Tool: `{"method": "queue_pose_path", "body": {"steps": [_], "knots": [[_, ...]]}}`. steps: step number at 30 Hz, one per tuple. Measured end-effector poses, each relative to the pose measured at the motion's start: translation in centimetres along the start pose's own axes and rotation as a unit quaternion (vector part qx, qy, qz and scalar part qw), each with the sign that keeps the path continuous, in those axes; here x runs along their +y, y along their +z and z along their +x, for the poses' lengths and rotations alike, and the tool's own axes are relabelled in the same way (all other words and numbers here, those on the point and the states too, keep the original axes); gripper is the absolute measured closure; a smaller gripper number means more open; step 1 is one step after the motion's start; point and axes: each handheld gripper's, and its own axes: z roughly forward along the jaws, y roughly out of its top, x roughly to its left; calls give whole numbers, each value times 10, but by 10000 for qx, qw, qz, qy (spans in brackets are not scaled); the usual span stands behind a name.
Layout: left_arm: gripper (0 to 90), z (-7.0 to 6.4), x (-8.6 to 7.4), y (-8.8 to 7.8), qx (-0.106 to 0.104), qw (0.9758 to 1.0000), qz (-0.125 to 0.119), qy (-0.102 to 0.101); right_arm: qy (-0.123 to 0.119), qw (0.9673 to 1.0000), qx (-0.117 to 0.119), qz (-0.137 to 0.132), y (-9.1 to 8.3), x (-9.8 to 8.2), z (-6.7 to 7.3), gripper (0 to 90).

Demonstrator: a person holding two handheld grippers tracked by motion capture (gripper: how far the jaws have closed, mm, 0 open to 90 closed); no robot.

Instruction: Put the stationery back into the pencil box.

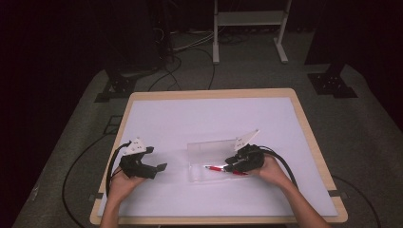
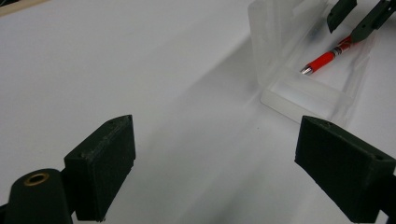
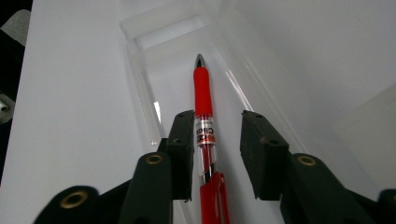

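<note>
A dark room with cables on a grey floor and a white frame at the back surrounds the counter (image 1: 142, 97), its wooden edge framing a white sheet. On it lies a clear box (image 1: 209, 164) with its lid tipped up, and a red pen (image 3: 203, 112) rests lengthwise inside the tray. The right tool (image 3: 217, 156) straddles the pen with its jaws parted: a gap shows between the pen and the right pad, while the left pad sits just beside or against the barrel, so the pen looks released into the box rather than gripped. The left tool (image 2: 215, 163) hangs wide open and empty over bare sheet to the box's left, well apart from it, probably waiting to steady the box or shut the lid. The pen's rear end is cut off at the bottom of the right gripper view, and in the high view the right tool covers part of it. The box's clear walls are hard to trace against the white sheet, and whether the lid is hinged cannot be told.
</note>
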Motion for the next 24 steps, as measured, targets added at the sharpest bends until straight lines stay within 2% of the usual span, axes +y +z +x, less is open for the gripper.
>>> {"method": "queue_pose_path", "body": {"steps": [2,6,24], "knots": [[117,0,-1,0,10,10000,-1,-27,106,9998,86,-163,-3,-2,-1,607],[117,1,-2,-2,19,10000,-25,-26,190,9994,21,-285,-11,-3,-1,590],[117,1,-2,-4,44,10000,-62,-52,310,9982,-352,-361,-38,-15,-3,520]]}}
